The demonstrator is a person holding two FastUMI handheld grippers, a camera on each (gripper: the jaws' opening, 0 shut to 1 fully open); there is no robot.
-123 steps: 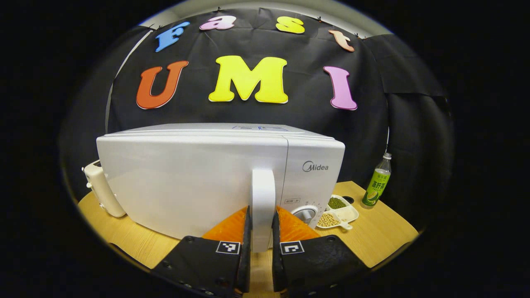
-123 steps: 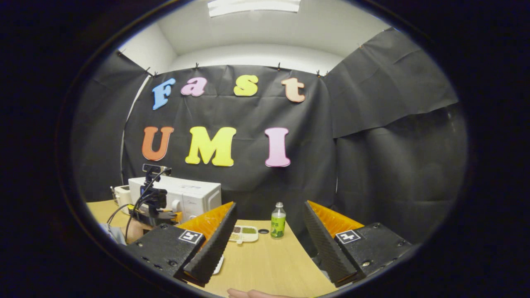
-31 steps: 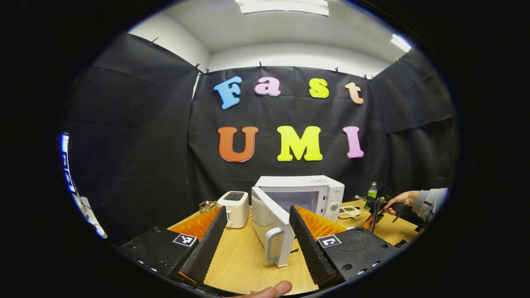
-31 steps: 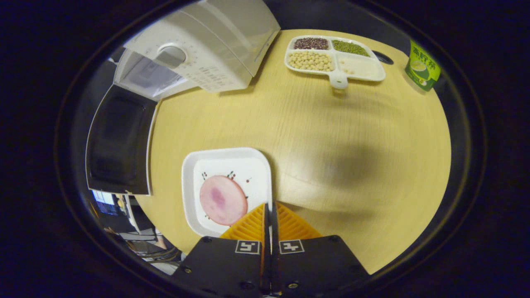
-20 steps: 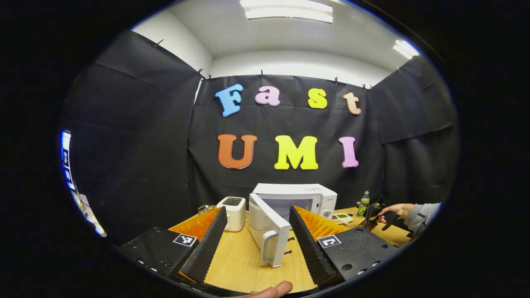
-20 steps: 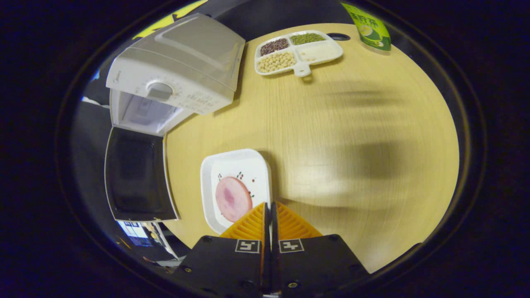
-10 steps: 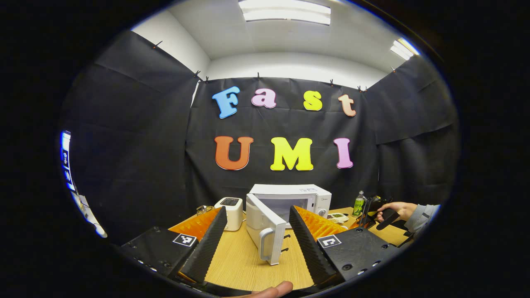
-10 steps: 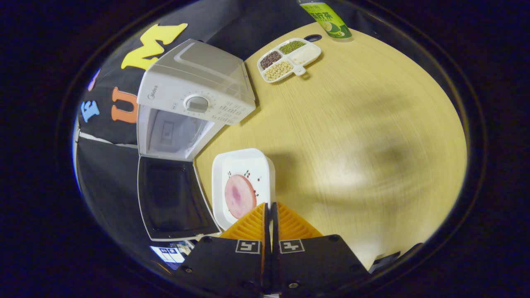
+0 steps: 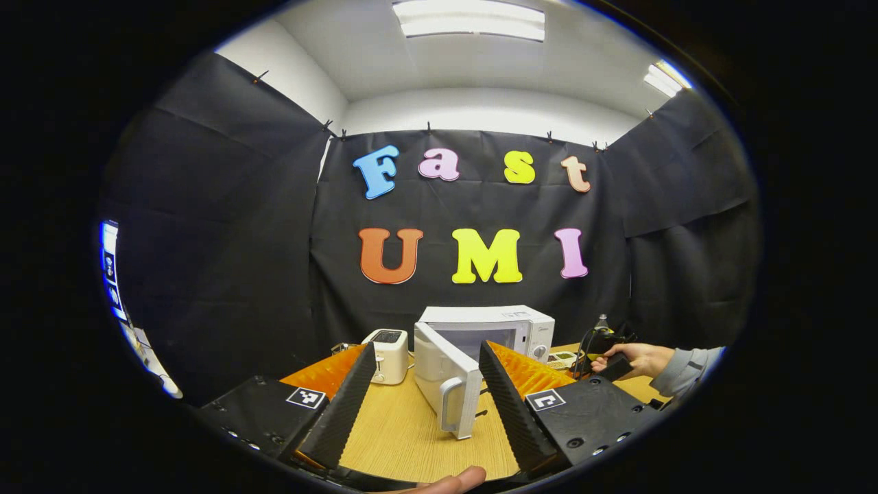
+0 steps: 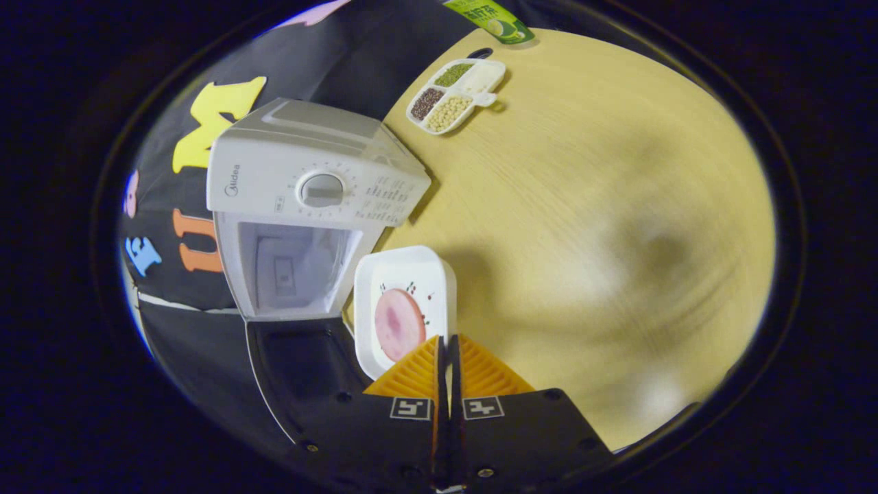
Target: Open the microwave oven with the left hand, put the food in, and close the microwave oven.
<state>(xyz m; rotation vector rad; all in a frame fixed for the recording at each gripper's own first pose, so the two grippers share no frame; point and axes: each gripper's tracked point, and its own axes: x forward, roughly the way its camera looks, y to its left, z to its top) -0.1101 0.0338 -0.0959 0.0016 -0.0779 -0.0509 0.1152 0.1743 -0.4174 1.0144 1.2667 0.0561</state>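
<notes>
Fingers of the right gripper [image 10: 446,357] are clenched on the near rim of a white square plate [image 10: 405,264], the 2 closing almost flat together with the thin edge between them. On the plate lies the food, a round pink slice [image 10: 399,324], and the plate is held just in front of the microwave oven [image 10: 302,185], whose door [image 10: 302,363] stands swung wide and whose pale cavity [image 10: 291,267] is open beside the plate's far edge. Beyond the oven, on the wooden table [image 10: 583,226], sits a divided dish [image 10: 456,96] of beans and grains, and past it a green bottle [image 10: 490,17] near the table's far edge. Seen from the left gripper view, the left gripper [image 9: 422,394] is released, its 2 fingers spread wide apart and holding nothing, hovering well back from the table [image 9: 405,439]. Between those fingers the microwave oven [image 9: 501,326] shows farther off with its door [image 9: 446,384] standing open toward the camera, handle [image 9: 449,412] at the near edge. A white toaster [image 9: 387,353] stands just to the left of the oven. At the right, a hand [image 9: 631,357] with a grey sleeve [image 9: 686,367] grips the other tool above the table's right side.
</notes>
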